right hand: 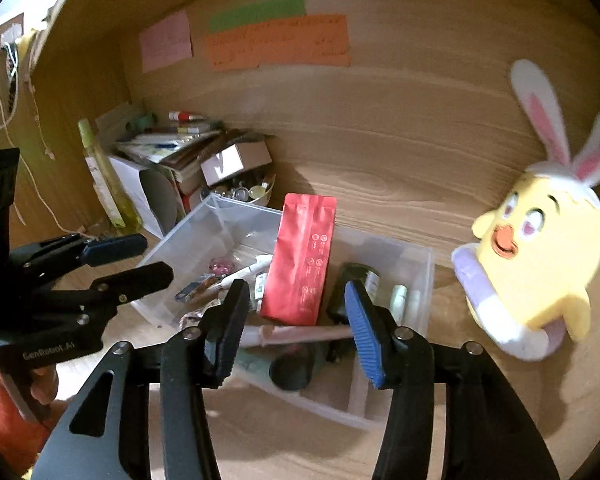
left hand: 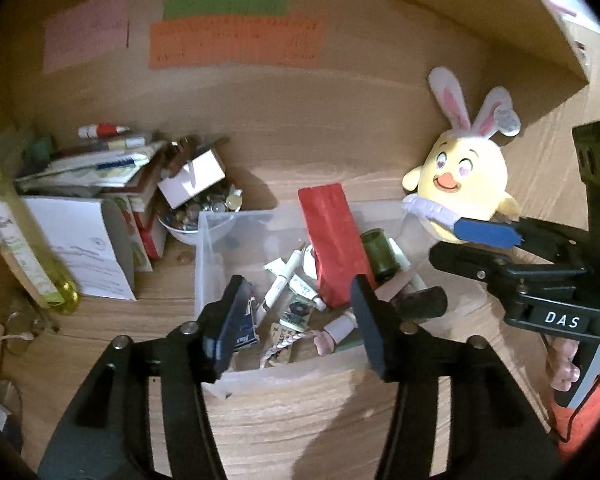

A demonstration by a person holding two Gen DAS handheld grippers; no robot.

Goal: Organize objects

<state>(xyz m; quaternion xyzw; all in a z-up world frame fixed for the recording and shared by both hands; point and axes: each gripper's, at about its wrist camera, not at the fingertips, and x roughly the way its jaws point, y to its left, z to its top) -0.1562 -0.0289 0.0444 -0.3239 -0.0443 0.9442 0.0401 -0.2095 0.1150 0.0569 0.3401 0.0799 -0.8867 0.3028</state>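
Left tongs [left hand: 296, 320] parted over clear bin [left hand: 220, 384]; wooden desk [left hand: 300, 420], wood-panel wall [left hand: 340, 120].

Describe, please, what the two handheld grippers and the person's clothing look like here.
Both the left gripper and right gripper are black, with angular linkage arms, silver pivot pins and blue ribbed pads. White lettering marks each body. An orange sleeve shows behind the right one.

Right claw [right hand: 296, 332] hangs open over the clear bin [right hand: 424, 280] on the wooden counter [right hand: 380, 184], nothing between its pads. A red pouch [right hand: 300, 260] leans upright inside among pens and small clutter, and a yellow bunny-eared plush [right hand: 540, 264] sits just right of the bin.
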